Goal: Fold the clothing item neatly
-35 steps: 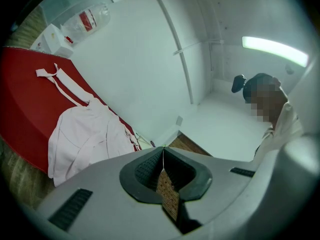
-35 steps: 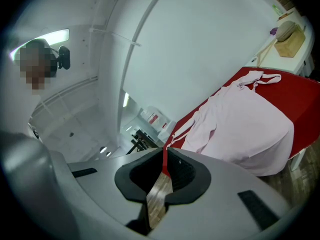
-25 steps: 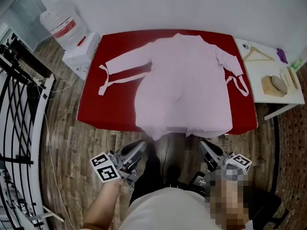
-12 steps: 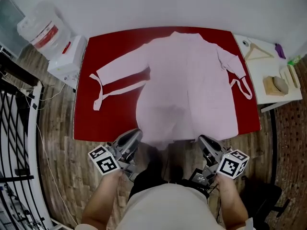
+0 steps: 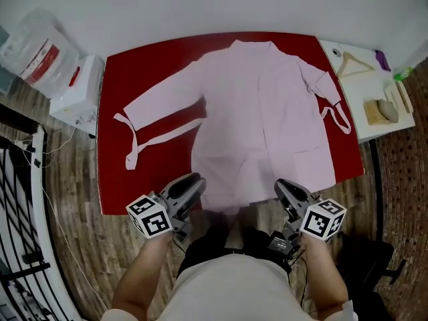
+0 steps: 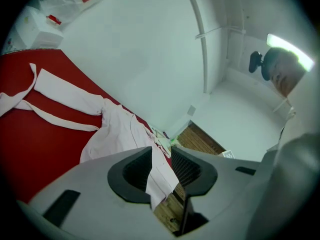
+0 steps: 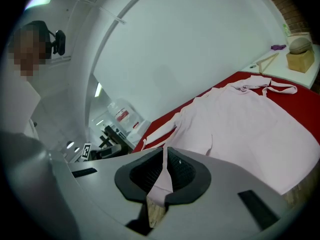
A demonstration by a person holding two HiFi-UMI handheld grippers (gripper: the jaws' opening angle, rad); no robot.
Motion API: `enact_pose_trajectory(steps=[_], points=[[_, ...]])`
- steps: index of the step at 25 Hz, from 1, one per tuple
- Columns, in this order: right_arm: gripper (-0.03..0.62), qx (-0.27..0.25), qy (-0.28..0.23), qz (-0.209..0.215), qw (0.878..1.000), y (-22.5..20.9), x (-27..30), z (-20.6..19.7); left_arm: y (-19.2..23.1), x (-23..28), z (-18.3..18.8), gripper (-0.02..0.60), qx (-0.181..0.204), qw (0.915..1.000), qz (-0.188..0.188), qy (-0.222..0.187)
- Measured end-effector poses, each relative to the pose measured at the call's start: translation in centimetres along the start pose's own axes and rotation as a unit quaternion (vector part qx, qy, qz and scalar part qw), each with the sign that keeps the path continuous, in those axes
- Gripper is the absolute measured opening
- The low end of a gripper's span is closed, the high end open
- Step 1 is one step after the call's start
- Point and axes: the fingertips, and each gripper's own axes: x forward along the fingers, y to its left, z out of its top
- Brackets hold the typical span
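**Ana:** Red table [image 5: 134, 65] against a pale wall, wood floor around it. What lies on it?

**Ben:** 1 pink robe [image 5: 261, 112], spread flat. Its long axis runs away from the person: collar [image 5: 251, 45] at the wall side, hem [image 5: 231, 200] at the near edge.

**Ana:** Sleeves?

**Ben:** 2. One [image 5: 164, 95] stretches out left, the other [image 5: 319, 85] is bunched at the right.

**Ana:** And the 2 grippers?

**Ben:** The head view only shows both at the hem. The right gripper view shows the right gripper [image 7: 165, 169] clenched on a fold of the hem. The left gripper view shows the left gripper [image 6: 161, 154] released: its jaws have just been opening, and hem cloth shows in the gap with the pads off it.

**Ana:** Anything beside?

**Ben:** 1 white side table [image 5: 354, 92] at the right, with 1 wooden hanger [image 5: 354, 64] on it.
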Motion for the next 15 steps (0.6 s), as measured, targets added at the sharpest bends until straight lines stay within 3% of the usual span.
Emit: enact_pose_trajectory(steps=[9,15], points=[[0.012,-0.031,0.032,-0.028,0.999,-2.9,2.7,0.7,-0.3,3.5,-5.2,0.106,0.013,0.9954,-0.004,0.095],[0.012,-0.028,0.075,-0.025,0.996,-5.1,5.2,-1.2,1.3,5.2,-6.8,0.106,0.006,0.9937,0.025,0.109]])
